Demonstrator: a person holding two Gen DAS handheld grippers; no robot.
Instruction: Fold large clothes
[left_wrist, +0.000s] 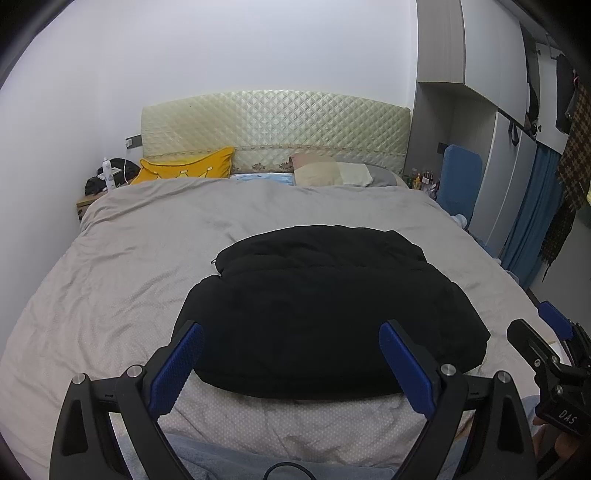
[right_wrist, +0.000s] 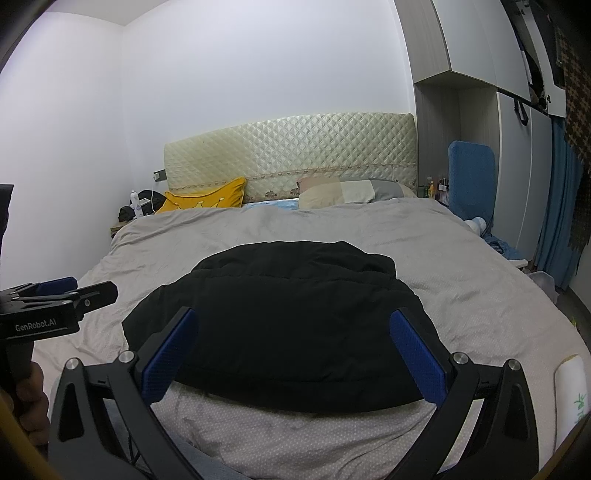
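Observation:
A black padded jacket (left_wrist: 332, 310) lies folded into a compact bundle on the grey bed cover (left_wrist: 129, 266); it also shows in the right wrist view (right_wrist: 280, 325). My left gripper (left_wrist: 291, 332) is open and empty, held just in front of the bundle's near edge. My right gripper (right_wrist: 293, 325) is open and empty too, held before the same edge. The right gripper also shows at the right edge of the left wrist view (left_wrist: 543, 332), and the left gripper shows at the left edge of the right wrist view (right_wrist: 70, 295).
A quilted headboard (left_wrist: 273, 129), a yellow pillow (left_wrist: 188, 168) and beige pillows (left_wrist: 332, 173) are at the far end. A bedside table with clutter (left_wrist: 107, 181) stands far left. A blue chair (left_wrist: 460, 181) and wardrobe (left_wrist: 509, 155) stand right.

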